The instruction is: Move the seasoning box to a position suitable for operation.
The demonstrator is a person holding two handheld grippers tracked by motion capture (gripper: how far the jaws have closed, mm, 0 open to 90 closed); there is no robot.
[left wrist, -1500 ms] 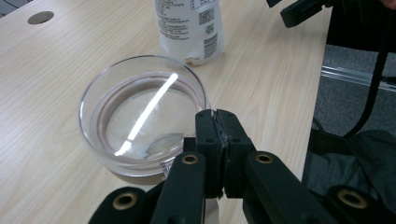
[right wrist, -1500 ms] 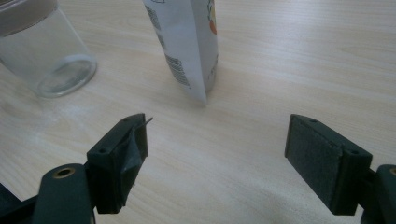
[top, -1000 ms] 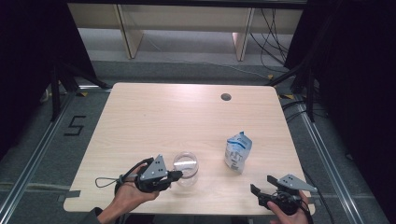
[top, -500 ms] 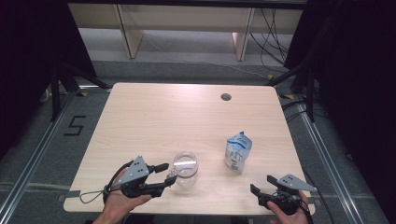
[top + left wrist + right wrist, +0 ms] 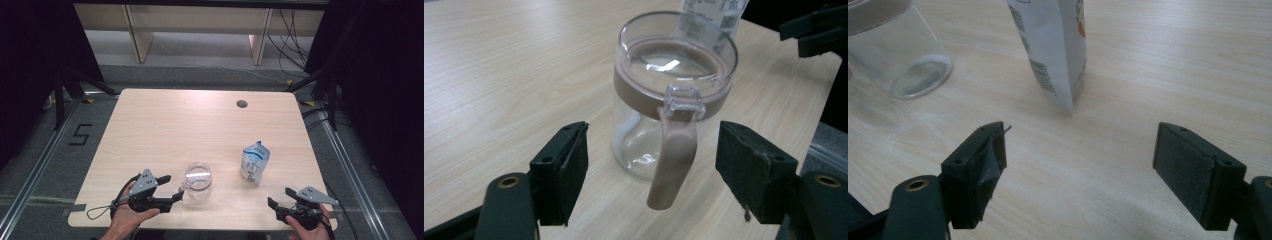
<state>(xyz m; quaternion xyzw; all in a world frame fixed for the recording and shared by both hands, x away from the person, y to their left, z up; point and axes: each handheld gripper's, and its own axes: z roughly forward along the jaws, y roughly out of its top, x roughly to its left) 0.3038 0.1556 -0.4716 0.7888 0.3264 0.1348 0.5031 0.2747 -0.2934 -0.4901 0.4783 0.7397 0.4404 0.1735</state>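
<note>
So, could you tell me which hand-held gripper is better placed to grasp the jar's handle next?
Left. The left hand-held gripper has just been opening, and the jar handle hangs between its jaws, untouched. The right hand-held gripper sits farther off.

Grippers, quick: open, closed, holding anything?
Left gripper: open, just been opening; clear glass jar's brown handle sits between the fingers, untouched.
Right gripper: open, holding nothing.

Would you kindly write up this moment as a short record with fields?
Surface: light wooden table
Main item: clear glass jar with brown lid band and brown handle, upright, handle facing the left hand-held gripper
Left hand-held gripper: jaws have just been opening; the handle lies between them, pads off it
Right hand-held gripper: open, holding nothing, near the table's front edge
Other item: white printed pouch, standing right of the jar, apart from it
</note>
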